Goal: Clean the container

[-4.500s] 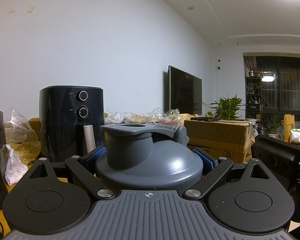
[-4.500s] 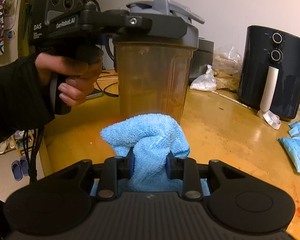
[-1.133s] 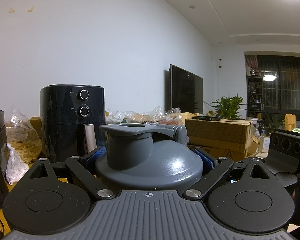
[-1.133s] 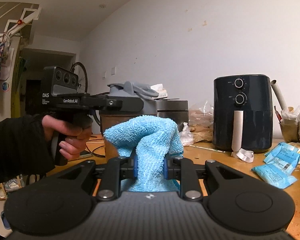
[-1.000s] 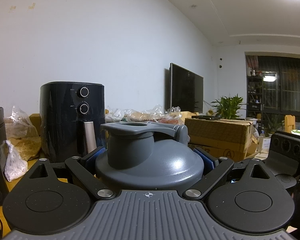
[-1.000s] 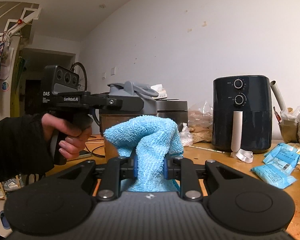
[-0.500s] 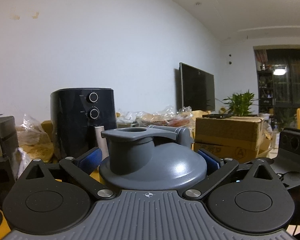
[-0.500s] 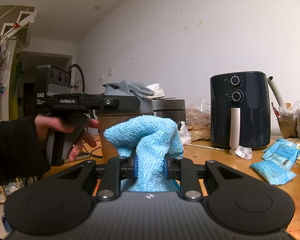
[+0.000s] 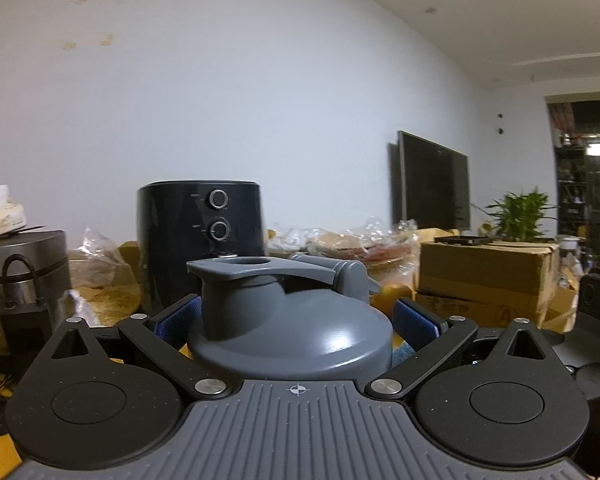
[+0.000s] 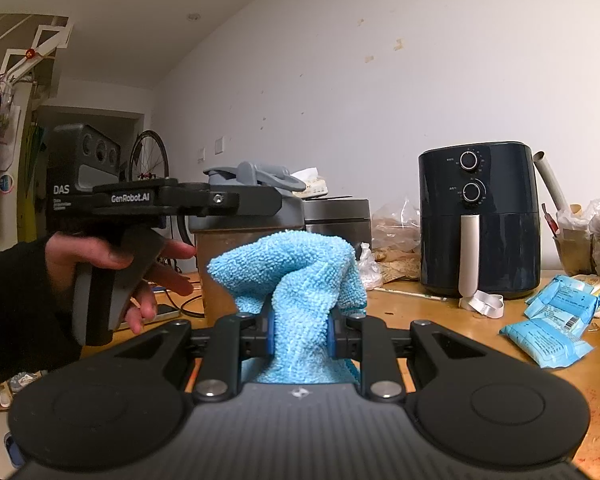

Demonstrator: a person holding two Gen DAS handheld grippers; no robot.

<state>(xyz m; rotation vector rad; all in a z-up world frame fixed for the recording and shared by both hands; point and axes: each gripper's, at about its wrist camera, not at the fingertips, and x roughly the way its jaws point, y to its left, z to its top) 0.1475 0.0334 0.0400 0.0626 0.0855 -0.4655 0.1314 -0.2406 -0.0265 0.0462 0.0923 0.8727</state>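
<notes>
Left gripper (image 9: 296,316) clamps the grey lid (image 9: 292,332) of the container (image 10: 236,268), a brownish translucent shaker cup standing left of the air fryer (image 10: 480,224) on the wooden table (image 10: 440,316). Right gripper (image 10: 299,334) pinches a blue cloth (image 10: 296,276), bunched just in front of the cup wall; contact unclear. To wipe well: keep the lid grip firm and cup upright, press the cloth flat on the wall, sweep round. Cup contents can't be told; lid is on. Snack packets (image 10: 556,320) lie right of the fryer.
</notes>
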